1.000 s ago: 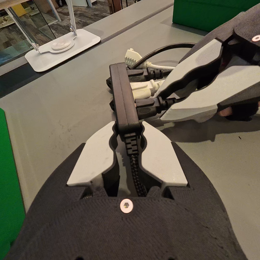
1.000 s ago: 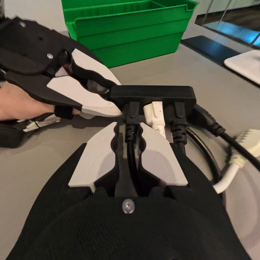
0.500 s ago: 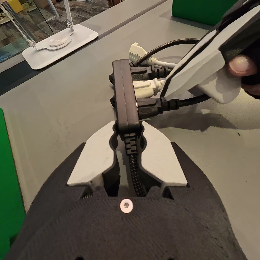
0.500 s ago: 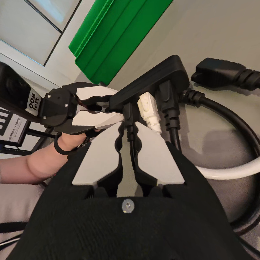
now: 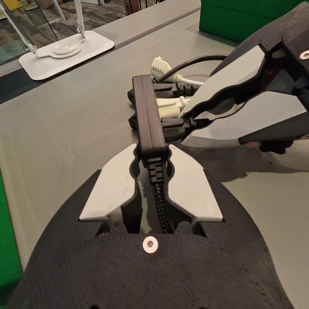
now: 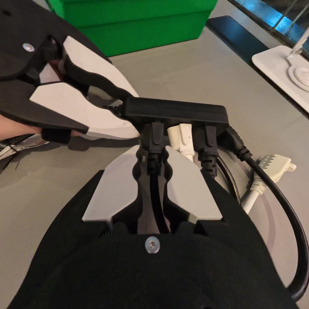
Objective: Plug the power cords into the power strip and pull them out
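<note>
Left gripper (image 5: 153,151) is clamping down on the cable end of the black power strip (image 5: 147,110), fingers closed right on the body where the braided cord (image 5: 163,209) comes out and runs back between them. The strip is standing on its edge on the grey table (image 5: 66,125), sockets facing the right side.

Right gripper (image 6: 153,150) is coming in from that side and pinching the nearest black plug (image 6: 155,133) at its strain relief, with that cable trailing back between the fingers. The plug is sitting seated in the strip as far as I can tell. Next to it a white plug (image 6: 183,137) is filling the middle socket and another black plug (image 6: 207,138) is taking the far one.

A loose white plug (image 6: 272,164) is lying on the table just past the strip, with more black cable looping around it. A green bin (image 6: 133,25) is sitting behind everything, and a white stand base (image 5: 66,53) is off near the table edge.
</note>
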Demonstrator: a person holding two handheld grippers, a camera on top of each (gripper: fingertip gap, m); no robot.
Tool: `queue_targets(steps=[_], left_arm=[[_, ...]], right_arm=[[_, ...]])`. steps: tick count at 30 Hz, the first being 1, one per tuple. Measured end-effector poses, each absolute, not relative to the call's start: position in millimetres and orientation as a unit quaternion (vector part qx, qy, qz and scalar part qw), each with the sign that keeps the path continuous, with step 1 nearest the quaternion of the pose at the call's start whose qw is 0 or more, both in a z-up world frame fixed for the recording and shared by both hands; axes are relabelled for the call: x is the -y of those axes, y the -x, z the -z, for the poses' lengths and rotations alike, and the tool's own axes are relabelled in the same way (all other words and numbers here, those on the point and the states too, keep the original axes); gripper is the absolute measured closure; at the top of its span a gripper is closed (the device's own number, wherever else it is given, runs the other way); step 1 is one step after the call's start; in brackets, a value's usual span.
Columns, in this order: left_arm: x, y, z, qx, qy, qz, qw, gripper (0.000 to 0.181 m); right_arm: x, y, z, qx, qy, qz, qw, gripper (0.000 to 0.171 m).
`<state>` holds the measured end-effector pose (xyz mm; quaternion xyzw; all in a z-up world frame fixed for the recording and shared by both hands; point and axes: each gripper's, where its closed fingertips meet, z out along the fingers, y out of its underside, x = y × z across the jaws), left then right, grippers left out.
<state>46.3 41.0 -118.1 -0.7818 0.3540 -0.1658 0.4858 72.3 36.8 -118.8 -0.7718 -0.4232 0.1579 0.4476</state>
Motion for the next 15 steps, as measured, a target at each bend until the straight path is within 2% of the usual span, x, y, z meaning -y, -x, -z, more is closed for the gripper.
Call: queue_targets(steps=[2,4,8,9,12,14,15], left_arm=[[-39,-47,119,-0.357,0.784,0.18,0.475,0.149],[-39,-44,113,-0.348,0.78,0.2,0.48,0.153],[-46,-35,73,-0.288,0.755,0.247,0.534,0.153],[-49,-38,70,-0.29,0.761,0.253,0.523,0.151],[-65,-51,85,-0.317,0.807,0.241,0.437,0.127],[-73,-59,95,-0.328,0.833,0.239,0.375,0.127],[-72,-63,102,-0.344,0.843,0.237,0.338,0.133]], right_arm=[[-37,-72,122,0.422,0.775,-0.169,0.439,0.148],[-36,-73,123,0.415,0.781,-0.167,0.436,0.148],[-38,-72,125,0.422,0.769,-0.128,0.463,0.148],[-38,-72,125,0.42,0.766,-0.127,0.47,0.148],[-38,-72,124,0.423,0.758,-0.119,0.481,0.148],[-38,-72,124,0.427,0.754,-0.108,0.487,0.148],[-38,-72,124,0.427,0.754,-0.105,0.489,0.148]])
